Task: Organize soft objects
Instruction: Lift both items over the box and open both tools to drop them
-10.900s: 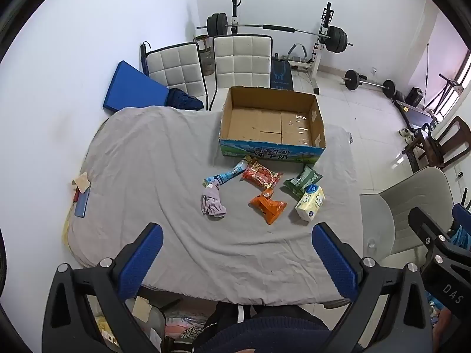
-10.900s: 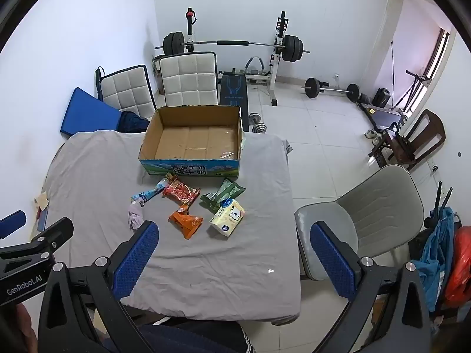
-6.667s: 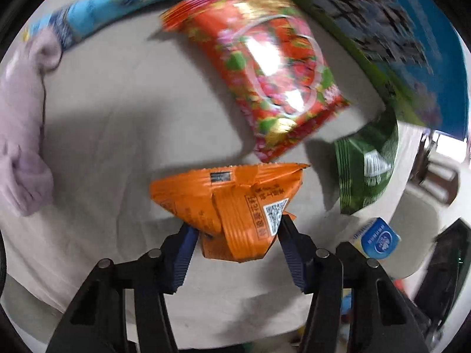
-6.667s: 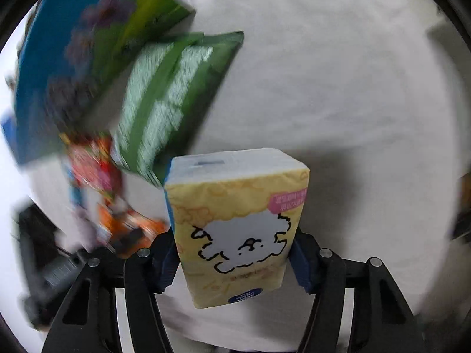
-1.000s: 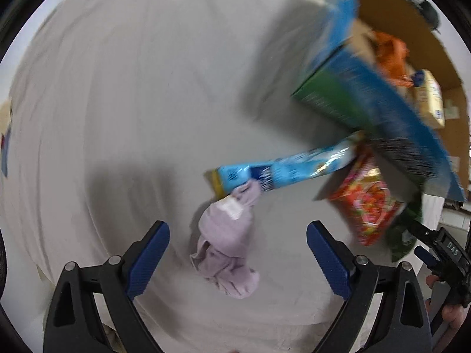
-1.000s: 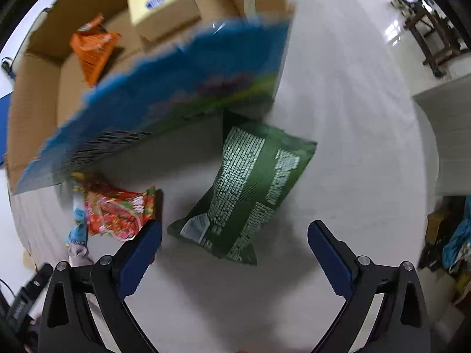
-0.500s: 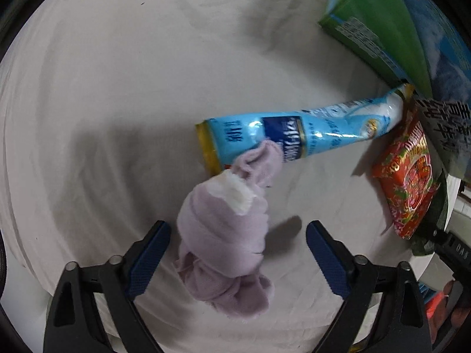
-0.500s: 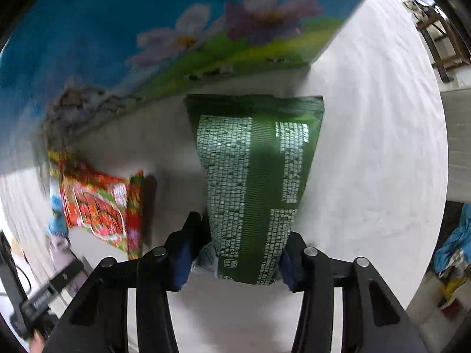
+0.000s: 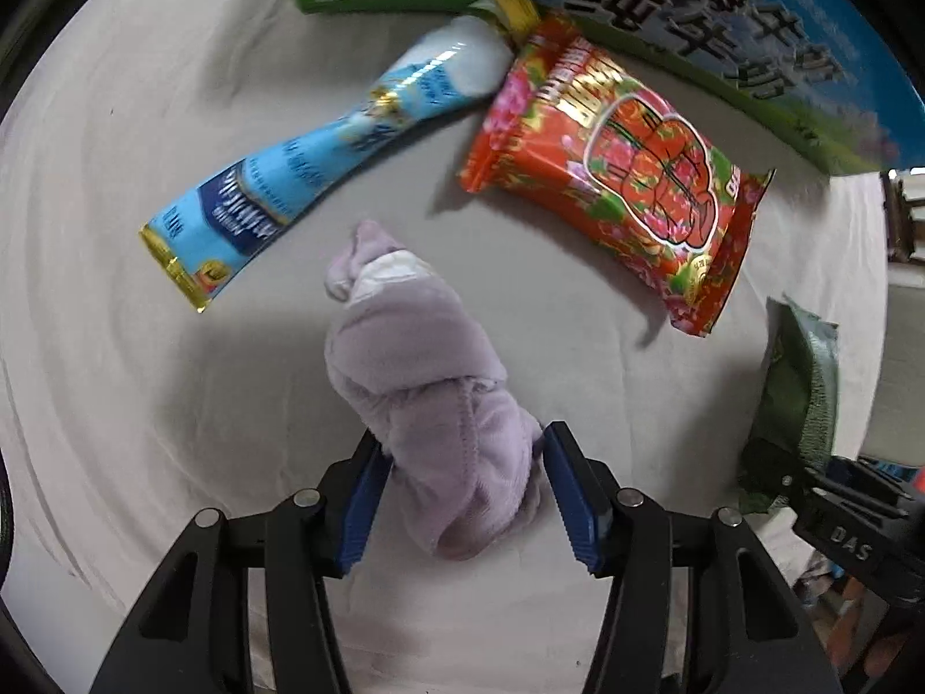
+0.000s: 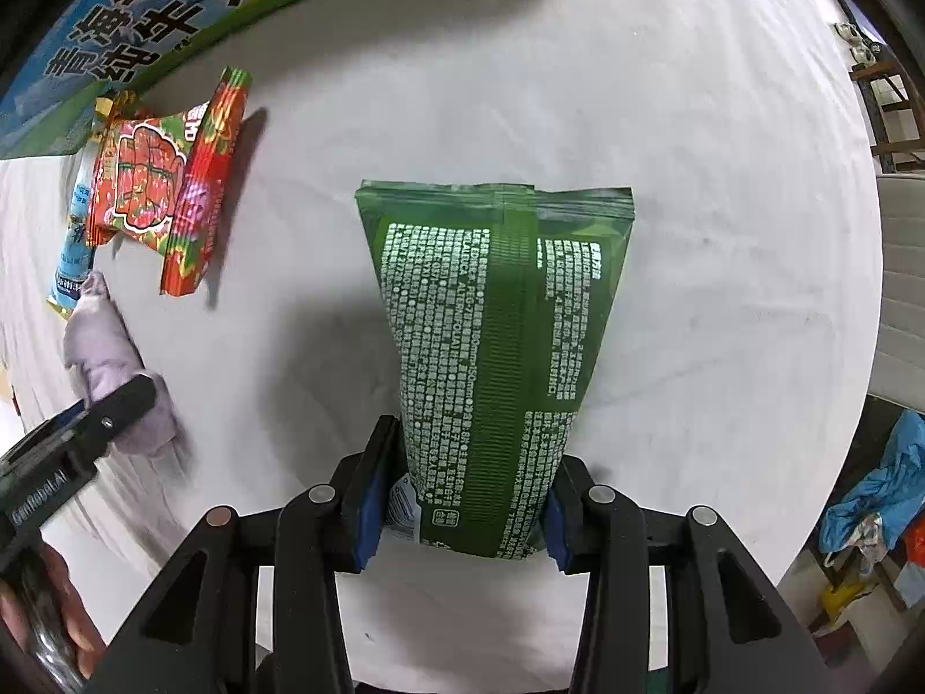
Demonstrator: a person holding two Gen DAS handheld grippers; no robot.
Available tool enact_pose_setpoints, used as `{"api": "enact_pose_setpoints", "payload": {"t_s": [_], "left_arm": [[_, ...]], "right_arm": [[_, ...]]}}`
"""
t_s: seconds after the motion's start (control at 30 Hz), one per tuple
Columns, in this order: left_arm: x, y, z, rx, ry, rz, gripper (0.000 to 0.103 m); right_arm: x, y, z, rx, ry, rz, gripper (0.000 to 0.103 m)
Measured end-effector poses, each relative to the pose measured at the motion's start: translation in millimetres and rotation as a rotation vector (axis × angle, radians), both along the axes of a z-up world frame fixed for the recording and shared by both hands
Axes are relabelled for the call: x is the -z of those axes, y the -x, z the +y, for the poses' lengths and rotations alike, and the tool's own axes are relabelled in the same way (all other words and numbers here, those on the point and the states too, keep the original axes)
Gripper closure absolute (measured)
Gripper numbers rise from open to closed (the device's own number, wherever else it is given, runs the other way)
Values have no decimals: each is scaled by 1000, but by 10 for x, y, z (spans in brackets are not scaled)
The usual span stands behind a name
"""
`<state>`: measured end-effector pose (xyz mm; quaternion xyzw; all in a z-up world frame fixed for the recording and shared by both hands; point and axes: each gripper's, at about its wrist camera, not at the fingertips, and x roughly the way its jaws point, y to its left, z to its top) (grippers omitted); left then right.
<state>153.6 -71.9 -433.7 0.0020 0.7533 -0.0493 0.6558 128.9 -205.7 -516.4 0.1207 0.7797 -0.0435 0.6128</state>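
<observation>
The left claw (image 9: 462, 497) pinches the lilac sock bundle (image 9: 428, 399) on the grey worktop (image 9: 144, 405); ahead of it lie a blue tube pack (image 9: 300, 173) and a red snack bag (image 9: 624, 173). The right claw (image 10: 462, 497) clamps the green pouch (image 10: 497, 347).

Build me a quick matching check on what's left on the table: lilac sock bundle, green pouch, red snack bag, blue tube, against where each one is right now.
1 lilac sock bundle
2 green pouch
3 red snack bag
4 blue tube

A lying free, one end against the printed box
B between the right gripper jaws
C lying free between tube and pouch
D between the left gripper jaws

Pairs: 1-D, 2-B, 3-C, 4-A
</observation>
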Motion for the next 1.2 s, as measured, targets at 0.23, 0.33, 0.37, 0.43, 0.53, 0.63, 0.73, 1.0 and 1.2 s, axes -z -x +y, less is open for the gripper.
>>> {"api": "enact_pose_setpoints", "payload": {"t_s": [0.23, 0.33, 0.37, 0.43, 0.53, 0.63, 0.73, 1.0, 1.2], "left_arm": [[100, -172, -15, -10, 2, 14, 52], [144, -298, 40, -32, 5, 15, 52], [149, -313, 28, -38, 2, 11, 54], [130, -306, 129, -43, -6, 2, 59], [164, -320, 314, -52, -6, -4, 64], [111, -244, 449, -60, 0, -11, 68], [-118, -138, 633, -68, 1, -20, 69], [-478, -101, 680, -52, 12, -82, 70], [-843, -65, 678, -33, 44, -141, 70]], "right_arm": [[82, -203, -69, 0, 37, -14, 56], [82, -276, -39, -6, 55, -10, 55], [77, -313, -31, -9, 59, -13, 55], [89, -402, 7, -14, 66, -14, 55], [114, -500, 66, -21, 74, -13, 57], [27, -508, 150, -36, 85, -19, 61], [8, -527, 210, -51, 96, -26, 64], [-258, -400, 294, -62, 80, -65, 69], [-496, -379, 335, -70, 62, -94, 69]]}}
